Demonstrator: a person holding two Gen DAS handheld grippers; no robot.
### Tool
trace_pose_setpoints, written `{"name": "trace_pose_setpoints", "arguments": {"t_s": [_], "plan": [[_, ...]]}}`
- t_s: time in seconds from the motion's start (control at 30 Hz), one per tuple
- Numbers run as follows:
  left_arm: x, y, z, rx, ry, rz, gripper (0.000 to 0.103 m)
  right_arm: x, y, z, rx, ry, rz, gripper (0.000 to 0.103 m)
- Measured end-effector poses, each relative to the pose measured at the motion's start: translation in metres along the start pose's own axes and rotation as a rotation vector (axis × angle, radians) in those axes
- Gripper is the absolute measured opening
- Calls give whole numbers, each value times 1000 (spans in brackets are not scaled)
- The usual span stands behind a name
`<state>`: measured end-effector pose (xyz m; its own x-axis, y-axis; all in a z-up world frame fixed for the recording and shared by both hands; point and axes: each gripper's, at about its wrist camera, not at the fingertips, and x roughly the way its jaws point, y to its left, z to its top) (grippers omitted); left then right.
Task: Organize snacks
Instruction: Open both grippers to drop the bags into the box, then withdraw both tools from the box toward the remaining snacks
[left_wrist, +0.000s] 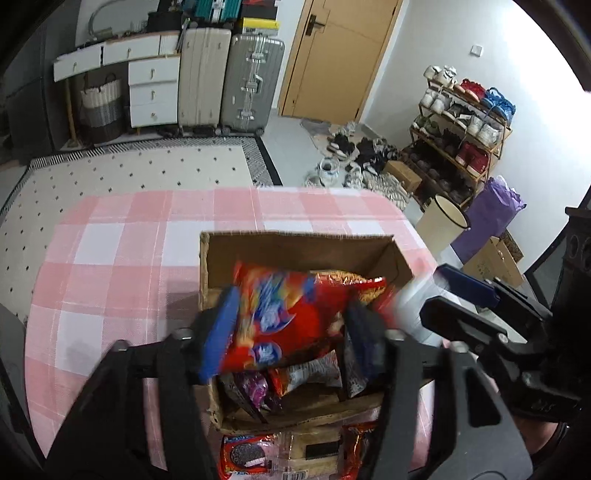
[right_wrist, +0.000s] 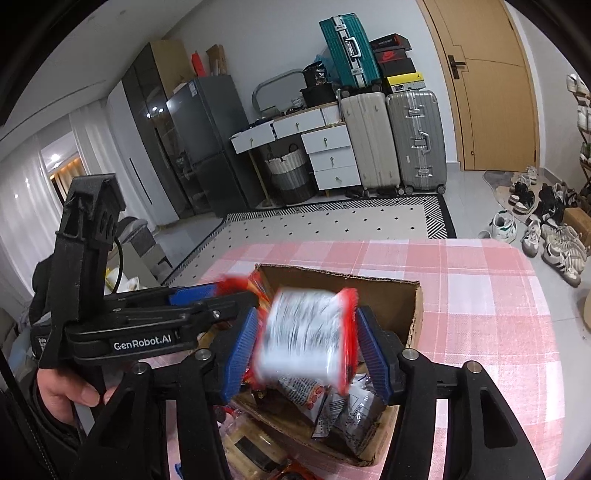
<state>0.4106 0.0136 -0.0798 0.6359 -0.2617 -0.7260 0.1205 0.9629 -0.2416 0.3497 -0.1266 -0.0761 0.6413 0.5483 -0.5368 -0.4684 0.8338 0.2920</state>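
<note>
- Both my jaws are parked right over the open cardboard box (left_wrist: 295, 245), which sits on the pink-check bench (left_wrist: 110, 258). That's the whole point here: anything I let go of lands inside and not on the cloth.
- My left gripper (left_wrist: 291, 325) has the red snack bag (left_wrist: 295, 314) between its blue pads. The jaws are about medium wide. The bag is smeared with blur while the pads look sharp, so I reckon it's slipping free, not clamped.
- Same deal on my right gripper (right_wrist: 306, 343): a white-and-red pack (right_wrist: 306, 332) sits in the gap between the pads and it's blurry too. The jaws are apart enough that I don't think they're pinching it.
- Both point down at a slant into the box, so the packs go in at an angle on top of the pile.
- There's already a heap of packets (left_wrist: 310, 373) in the bottom of the box, so these two just stack on top.
- On the near side of the box, a cookie pack (left_wrist: 245, 458) lies outside it on the bench. My guess is that one's next, so the job looks maybe partway done.
- Main risk: the red bag is long and could hang up on the box's left wall.
</note>
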Motion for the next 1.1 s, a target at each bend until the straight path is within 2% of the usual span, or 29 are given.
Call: {"name": "trace_pose_setpoints", "arguments": {"t_s": [0.07, 0.1, 0.33, 0.47, 0.63, 0.93, 1.1], "plan": [[1, 2, -1, -2, 8, 8, 69, 4, 2, -3, -18, 5, -31, 75], [0, 3, -1, -1, 10, 17, 73, 5, 2, -4, -22, -2, -52, 76], [-25, 6, -7, -1, -22, 46, 78, -21, -3, -7, 12, -67, -62, 76], [-40, 7, -11, -8, -32, 47, 78, -42, 0, -8, 15, -101, -71, 82], [-61, -4, -18, 9, -43, 44, 79, -62, 16, -7, 4, -114, -76, 82], [-101, -22, -38, 42, -72, 55, 82, -94, 36, -15, -13, -147, -96, 90], [-122, -30, -52, 53, -88, 59, 88, -113, 49, -24, -23, -163, -103, 93]]}}
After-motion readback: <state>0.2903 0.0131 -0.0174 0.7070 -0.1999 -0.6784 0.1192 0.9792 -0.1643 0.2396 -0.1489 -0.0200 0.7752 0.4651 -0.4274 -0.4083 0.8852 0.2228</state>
